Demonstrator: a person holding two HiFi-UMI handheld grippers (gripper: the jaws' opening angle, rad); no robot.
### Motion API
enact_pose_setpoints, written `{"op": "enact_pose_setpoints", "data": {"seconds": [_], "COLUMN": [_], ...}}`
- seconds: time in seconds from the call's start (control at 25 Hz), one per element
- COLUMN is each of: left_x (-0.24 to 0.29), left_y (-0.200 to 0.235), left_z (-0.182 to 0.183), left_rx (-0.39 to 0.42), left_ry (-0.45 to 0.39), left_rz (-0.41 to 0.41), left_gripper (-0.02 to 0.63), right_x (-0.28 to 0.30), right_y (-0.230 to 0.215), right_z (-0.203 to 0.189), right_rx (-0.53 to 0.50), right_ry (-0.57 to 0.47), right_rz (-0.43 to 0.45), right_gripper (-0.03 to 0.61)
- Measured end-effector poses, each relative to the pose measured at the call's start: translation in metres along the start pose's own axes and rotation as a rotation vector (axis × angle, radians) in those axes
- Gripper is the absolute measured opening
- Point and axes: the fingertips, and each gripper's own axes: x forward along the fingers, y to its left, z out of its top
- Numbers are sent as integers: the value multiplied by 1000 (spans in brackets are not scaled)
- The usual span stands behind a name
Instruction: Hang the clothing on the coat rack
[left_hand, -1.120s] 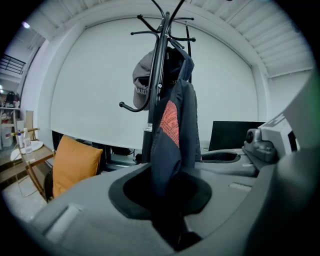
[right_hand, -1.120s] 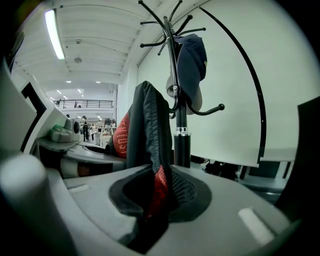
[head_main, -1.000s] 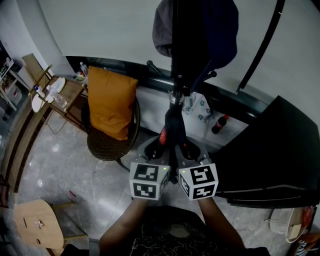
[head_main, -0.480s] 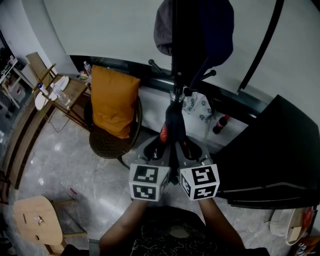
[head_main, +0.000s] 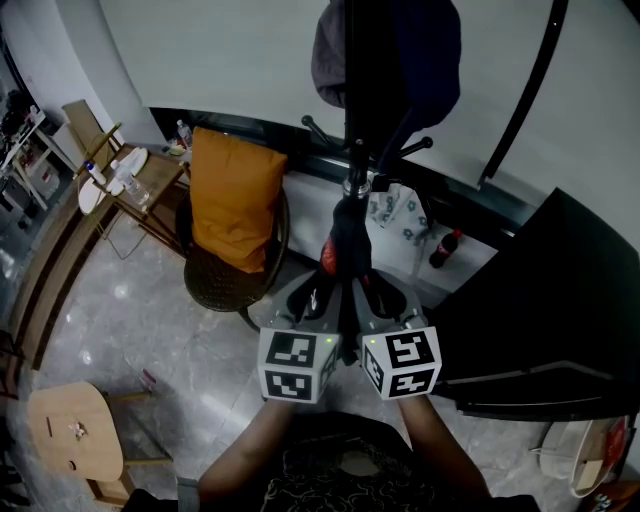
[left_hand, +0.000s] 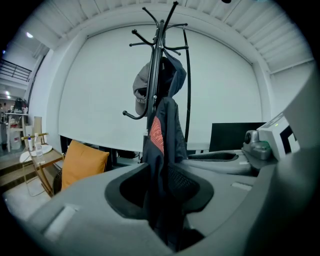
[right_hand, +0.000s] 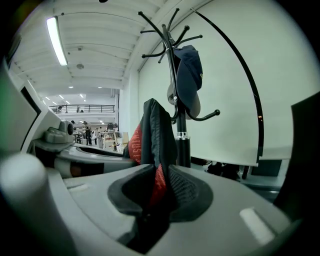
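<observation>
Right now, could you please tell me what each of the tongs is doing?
Left tongs: closed on the dark fabric garment with red lining.
Right tongs: closed on the same garment.

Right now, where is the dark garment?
In the head view's centre, the garment is clamped in the left gripper and right gripper, held up in front of the coat rack pole, right of the orange cushion.

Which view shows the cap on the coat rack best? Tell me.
The right gripper view: the cap hangs in clear profile on the coat rack. In the left gripper view the coat rack crosses it, and the head view crops its top at the frame edge.
</observation>
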Motion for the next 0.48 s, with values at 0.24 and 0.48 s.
{"op": "enact_pose_setpoints", "data": {"seconds": [0.24,0.48], "left_x": [-7,-14], "left_y": [-4,-9], "left_z": [-3,-3], "left_rx": [-4,-7], "left_ry": [6,6], "left_rz": [19,38], "left_gripper": [92,92], "right_x": [-8,-18], "right_y": [1,8], "right_z": [1,0], "right_rx": [-2,-16], "right_ry": [-2,-2], "right_rz": [10,41], "right_gripper": [78,78]}}
